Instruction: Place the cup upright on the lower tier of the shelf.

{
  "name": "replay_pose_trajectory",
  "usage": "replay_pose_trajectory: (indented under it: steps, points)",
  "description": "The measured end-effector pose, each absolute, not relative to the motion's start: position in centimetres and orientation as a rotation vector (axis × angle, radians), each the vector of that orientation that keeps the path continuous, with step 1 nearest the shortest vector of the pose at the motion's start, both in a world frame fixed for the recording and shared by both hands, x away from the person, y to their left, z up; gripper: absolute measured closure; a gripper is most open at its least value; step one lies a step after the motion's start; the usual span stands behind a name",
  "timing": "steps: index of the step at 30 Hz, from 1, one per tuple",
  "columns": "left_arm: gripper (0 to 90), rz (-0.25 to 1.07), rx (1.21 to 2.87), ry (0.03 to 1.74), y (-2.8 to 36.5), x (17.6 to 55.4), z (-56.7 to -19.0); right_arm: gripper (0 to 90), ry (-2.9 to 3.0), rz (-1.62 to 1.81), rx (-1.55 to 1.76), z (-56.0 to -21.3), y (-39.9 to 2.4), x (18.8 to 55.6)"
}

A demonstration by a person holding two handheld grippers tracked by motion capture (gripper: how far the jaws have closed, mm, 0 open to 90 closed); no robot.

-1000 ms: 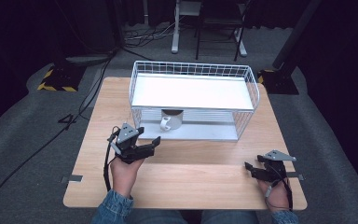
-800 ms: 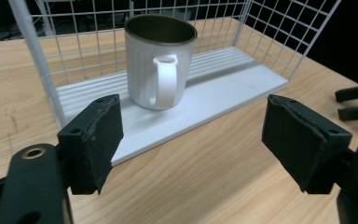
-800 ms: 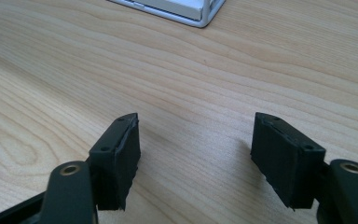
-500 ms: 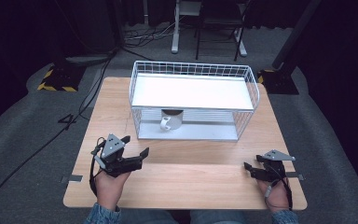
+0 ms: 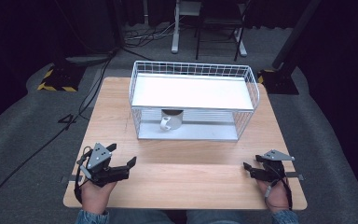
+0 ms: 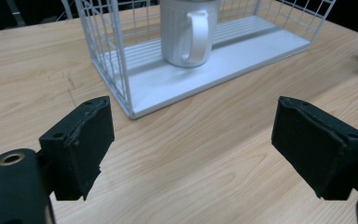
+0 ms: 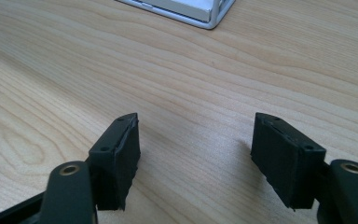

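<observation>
Left claw (image 5: 121, 156) pulled back toward table (image 5: 191, 182) edge; both claws wide apart, empty.

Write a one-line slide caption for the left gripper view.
Open left tool faces a white mug on the wire rack's lower shelf.

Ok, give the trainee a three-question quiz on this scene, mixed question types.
1. True or false: the white ceramic mug stands on the upper shelf of the white wire rack.
2. Which is shut on something: A the left gripper, B the right gripper, C neither?
3. Fill in: both grippers sit low over the light wooden ____.

Key: 1 false, it stands on the lower shelf; 2 C, both are open; 3 table.
</observation>
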State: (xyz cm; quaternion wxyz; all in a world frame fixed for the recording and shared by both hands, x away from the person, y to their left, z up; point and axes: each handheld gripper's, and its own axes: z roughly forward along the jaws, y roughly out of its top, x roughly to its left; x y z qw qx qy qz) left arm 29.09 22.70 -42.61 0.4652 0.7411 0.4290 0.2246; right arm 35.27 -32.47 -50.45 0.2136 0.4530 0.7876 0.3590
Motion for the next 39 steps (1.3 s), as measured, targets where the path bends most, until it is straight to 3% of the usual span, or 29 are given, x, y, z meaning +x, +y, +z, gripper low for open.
replay_pose_trajectory:
  steps: [13, 33, 39]
  points:
    - [9.8, 0.452, 1.908, 1.168, 25.4, 30.0, -46.0, 32.8, 2.187, 0.996, 1.255, -50.4, -32.5, 35.3]
    - [9.8, 0.423, 2.051, 1.301, 26.7, 31.5, -49.4, 32.7, 2.187, 0.993, 1.253, -50.4, -32.4, 35.2]
    - [5.7, 0.418, 2.084, 1.312, 26.5, 31.8, -50.3, 32.8, 2.187, 0.993, 1.253, -50.4, -32.4, 35.2]
